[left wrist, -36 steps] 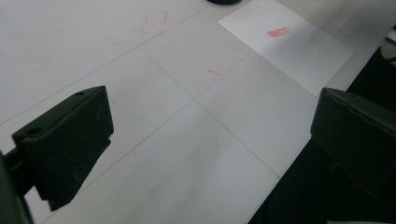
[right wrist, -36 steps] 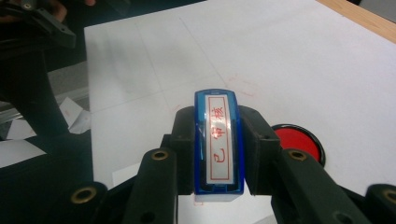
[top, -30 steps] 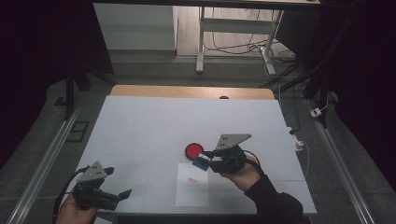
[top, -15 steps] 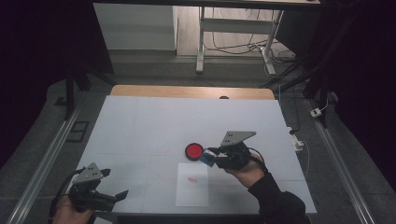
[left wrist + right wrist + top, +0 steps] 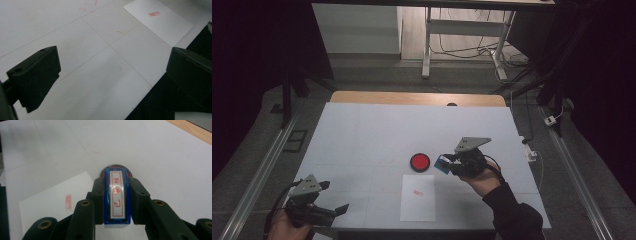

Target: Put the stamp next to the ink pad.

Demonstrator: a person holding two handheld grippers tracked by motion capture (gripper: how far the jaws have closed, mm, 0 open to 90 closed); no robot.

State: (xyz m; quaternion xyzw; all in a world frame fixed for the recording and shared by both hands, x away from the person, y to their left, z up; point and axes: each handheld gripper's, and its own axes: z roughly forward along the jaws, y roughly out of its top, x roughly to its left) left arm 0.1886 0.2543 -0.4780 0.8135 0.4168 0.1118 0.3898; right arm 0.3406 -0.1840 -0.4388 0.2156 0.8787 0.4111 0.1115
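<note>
The blue stamp sits clamped between the closed jaws of the right gripper, held above the white surface, just right of the round red ink pad and up from the sheet of paper. Its labelled back, with red characters in a red frame, faces the right gripper view; the pad peeks out just beyond its far end.

The likely trouble: the stamp is gripped by its narrow sides, so a skewed touchdown on the pad could twist it in the jaws or ink only part of its face. A sideways nudge might also push the light pad across the surface. Coming back to the paper, a second mark could land over the red imprint already there, or the loose sheet could lift with the stamp, since nothing pins it down. The left gripper hovers at the near left corner, jaws spread wide and empty.

Count: one stamp, one ink pad, one sheet, one imprint, two grippers.
</note>
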